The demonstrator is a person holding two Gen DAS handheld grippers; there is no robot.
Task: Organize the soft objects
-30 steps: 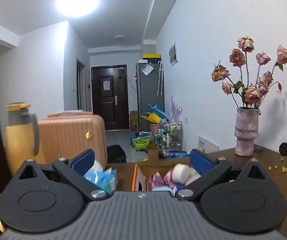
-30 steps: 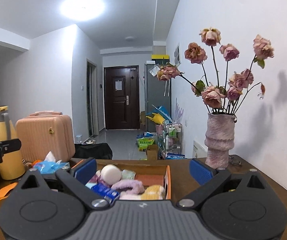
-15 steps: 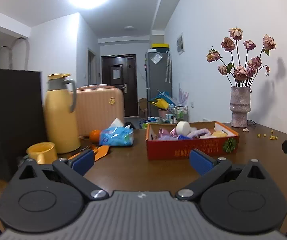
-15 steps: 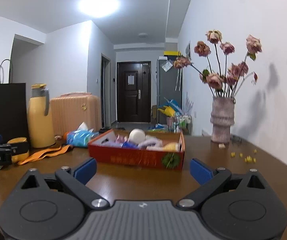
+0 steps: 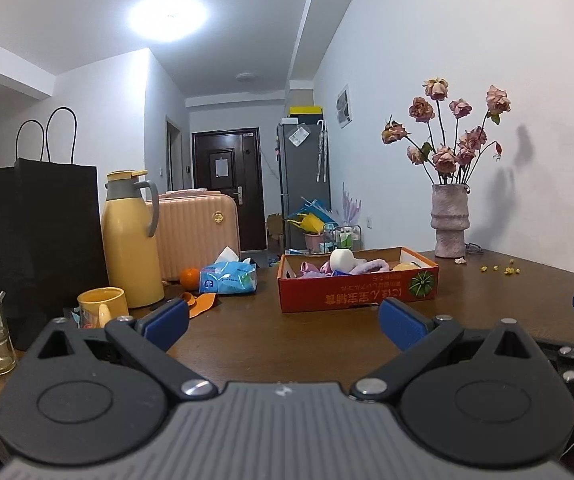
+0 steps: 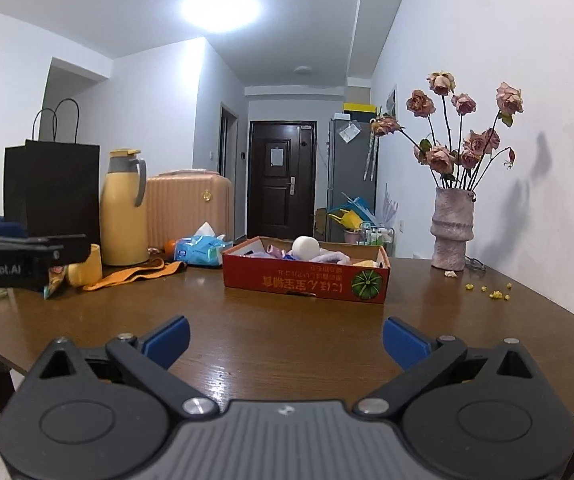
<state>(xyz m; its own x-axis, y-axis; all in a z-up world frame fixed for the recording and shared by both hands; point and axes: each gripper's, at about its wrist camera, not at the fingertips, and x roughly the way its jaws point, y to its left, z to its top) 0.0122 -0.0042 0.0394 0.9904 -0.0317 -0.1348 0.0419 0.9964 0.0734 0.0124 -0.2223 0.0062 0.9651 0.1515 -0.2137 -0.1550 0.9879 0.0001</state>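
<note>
Both tongs are sitting farther back from the red cardboard box (image 6: pixel 306 276) than a second ago, when they were hovering right over its contents; the box is now appearing whole in both views, resting mid-surface (image 6: pixel 287 340). The left tongs (image 5: pixel 283 320) are standing released, blue pads spread wide, nothing between them. The right tongs (image 6: pixel 286 338) are likewise released and gripping nothing, low over the near edge. The soft objects (image 6: pixel 319 254), a white ball, purple cloth and a yellow piece, are lying inside the box. The yellow thermos (image 5: pixel 131 240), black paper bag (image 5: pixel 43 240) and yellow mug (image 5: pixel 101 306) are now showing at left, the tissue pack (image 5: pixel 229 278) beside the box, the vase of dried roses (image 6: pixel 453 232) at right
</note>
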